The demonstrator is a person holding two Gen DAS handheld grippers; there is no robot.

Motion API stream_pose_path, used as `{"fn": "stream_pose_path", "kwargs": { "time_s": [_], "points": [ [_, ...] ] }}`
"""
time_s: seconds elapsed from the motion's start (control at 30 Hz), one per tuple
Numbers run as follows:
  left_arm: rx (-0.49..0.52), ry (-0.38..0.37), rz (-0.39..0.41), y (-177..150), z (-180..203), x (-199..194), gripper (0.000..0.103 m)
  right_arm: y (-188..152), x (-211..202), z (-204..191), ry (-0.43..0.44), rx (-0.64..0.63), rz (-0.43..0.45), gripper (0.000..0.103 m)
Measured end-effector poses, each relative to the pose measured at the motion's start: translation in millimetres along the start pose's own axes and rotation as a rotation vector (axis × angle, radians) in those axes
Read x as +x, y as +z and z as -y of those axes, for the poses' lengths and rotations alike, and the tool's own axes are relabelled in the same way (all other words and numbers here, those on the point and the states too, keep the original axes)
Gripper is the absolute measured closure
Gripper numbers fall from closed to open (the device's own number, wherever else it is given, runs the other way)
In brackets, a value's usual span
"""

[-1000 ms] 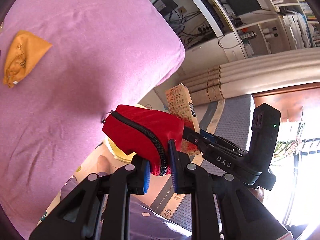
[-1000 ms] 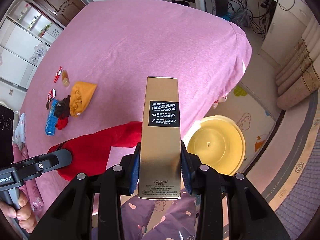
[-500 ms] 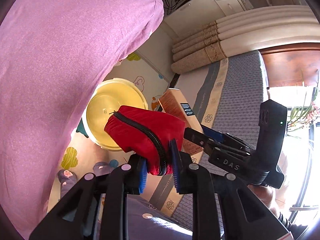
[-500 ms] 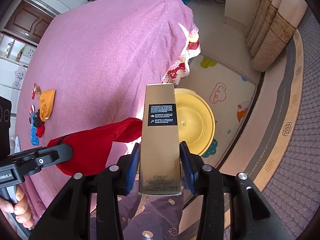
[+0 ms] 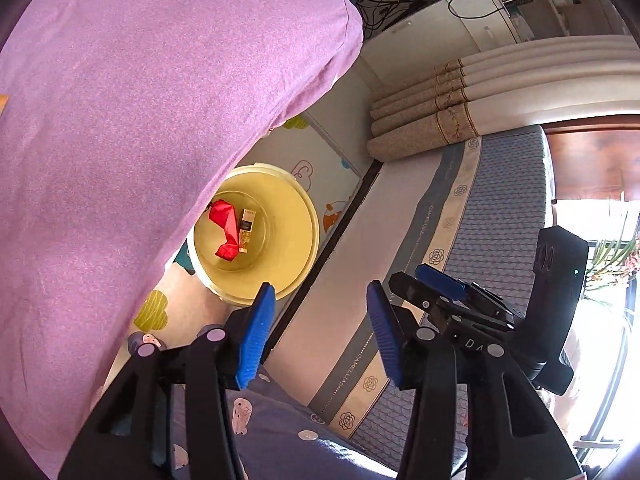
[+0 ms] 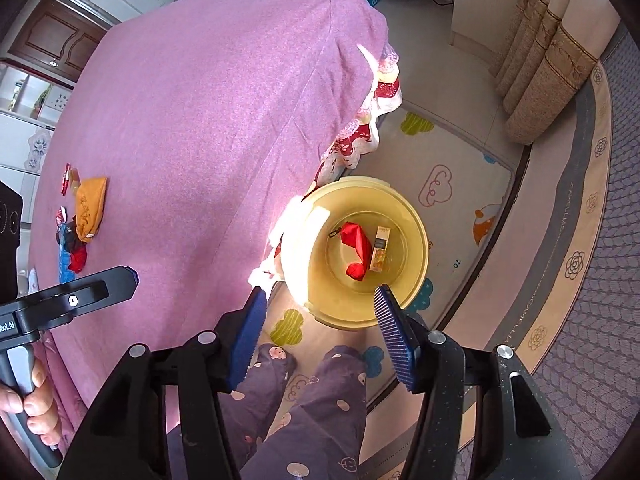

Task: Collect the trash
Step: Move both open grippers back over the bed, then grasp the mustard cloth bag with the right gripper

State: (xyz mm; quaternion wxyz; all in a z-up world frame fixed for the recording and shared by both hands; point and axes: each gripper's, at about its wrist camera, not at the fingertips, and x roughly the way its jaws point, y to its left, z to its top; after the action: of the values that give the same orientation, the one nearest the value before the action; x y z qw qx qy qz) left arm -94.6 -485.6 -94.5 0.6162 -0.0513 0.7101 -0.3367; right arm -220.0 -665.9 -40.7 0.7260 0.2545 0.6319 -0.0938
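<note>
A yellow basin (image 5: 298,216) (image 6: 416,240) stands on the floor beside the pink bed. Inside it lie a red zip pouch (image 5: 224,224) (image 6: 356,246) and a gold carton (image 5: 246,230) (image 6: 380,250), side by side. My left gripper (image 5: 320,296) hangs above the basin's near rim, its jaws opening with nothing between them. My right gripper (image 6: 320,296) also hovers over the basin, open and empty. In the left wrist view the right gripper's fingers (image 5: 440,280) show at the right.
The pink bed (image 6: 200,120) carries an orange pouch (image 6: 90,204) and several small wrappers (image 6: 70,252) at its far left. A play mat (image 6: 448,168), a grey patterned rug (image 5: 500,208) and tied curtains (image 6: 552,60) surround the basin. A person's legs in spotted trousers (image 6: 304,400) are below.
Both grippers swung from over the bed to above the basin and opened. The red pouch and the gold carton left the jaws and now lie in the basin.
</note>
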Motion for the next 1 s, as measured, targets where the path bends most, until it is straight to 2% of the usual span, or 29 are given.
{"fn": "stream_pose_path", "kwargs": {
  "time_s": [0.2, 0.37, 0.77, 1.0],
  "points": [
    [-0.037, 0.002, 0.057, 0, -29, -33, 0.054, 18, 5, -51, 0.017, -0.088, 0.002, 0.047],
    [-0.098, 0.008, 0.115, -2, -70, -66, 0.054, 28, 16, -106, 0.032, -0.167, -0.009, 0.047],
    [-0.321, 0.05, 0.258, -40, -217, -162, 0.049, 33, 65, -271, 0.095, -0.349, -0.059, 0.047],
    [-0.447, 0.088, 0.33, -67, -301, -209, 0.046, 34, 98, -348, 0.127, -0.392, -0.086, 0.047]
  ]
}}
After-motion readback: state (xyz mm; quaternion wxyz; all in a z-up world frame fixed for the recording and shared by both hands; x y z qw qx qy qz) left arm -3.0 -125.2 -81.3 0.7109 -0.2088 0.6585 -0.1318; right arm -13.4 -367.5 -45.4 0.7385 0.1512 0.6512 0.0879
